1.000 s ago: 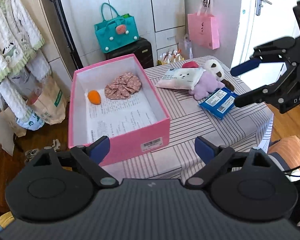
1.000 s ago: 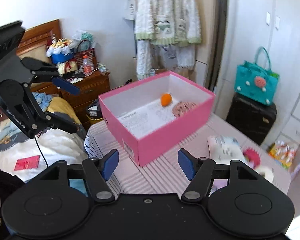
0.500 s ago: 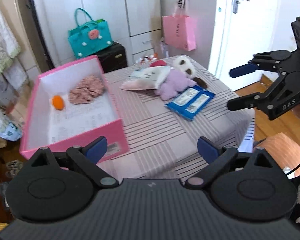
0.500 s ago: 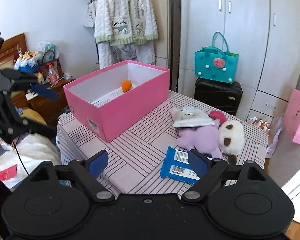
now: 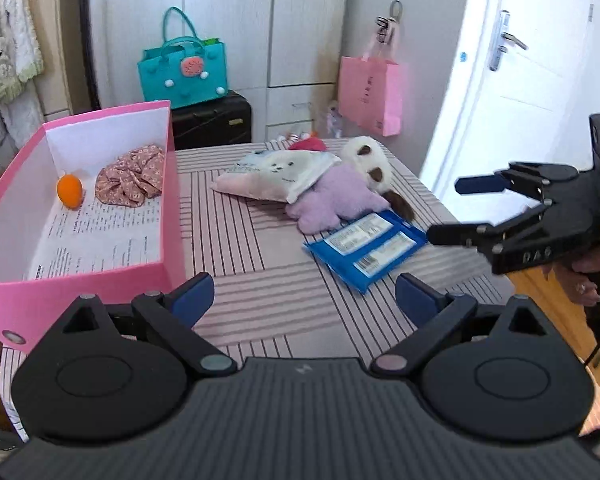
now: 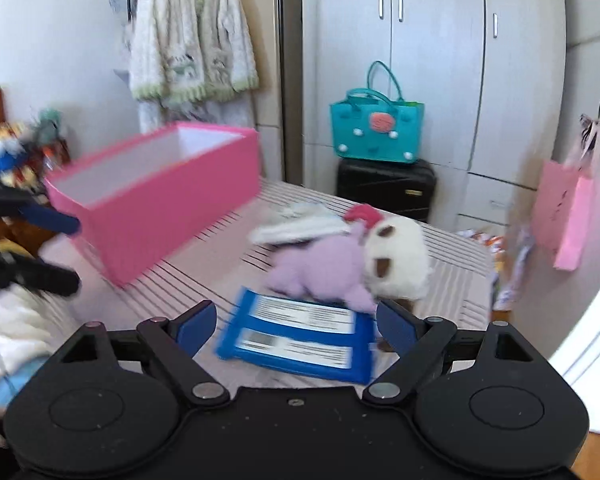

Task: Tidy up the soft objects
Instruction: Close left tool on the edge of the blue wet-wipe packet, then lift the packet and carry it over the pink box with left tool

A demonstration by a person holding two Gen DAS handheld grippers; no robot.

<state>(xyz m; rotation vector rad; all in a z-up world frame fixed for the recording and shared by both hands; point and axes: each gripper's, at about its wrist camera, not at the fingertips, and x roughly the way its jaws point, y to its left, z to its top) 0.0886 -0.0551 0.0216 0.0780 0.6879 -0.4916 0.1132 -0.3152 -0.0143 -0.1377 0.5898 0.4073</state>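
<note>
Covering table: striped cloth (image 5: 260, 280) | pink box (image 5: 172, 216) at its left, blue packet (image 6: 300, 340) right of box | both claws gaping, empty: left gripper (image 5: 304, 300), right gripper (image 6: 296, 322), nearer packet than before, right jaws recently widened

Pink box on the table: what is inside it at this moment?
Inside the pink box: an orange ball, a flowered scrunchie and a printed paper sheet lining the floor. The near wall hides the nearest strip of floor.

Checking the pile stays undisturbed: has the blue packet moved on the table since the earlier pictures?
No. The blue packet still lies against the purple plush, same table stripes; only the cameras shifted.
</note>
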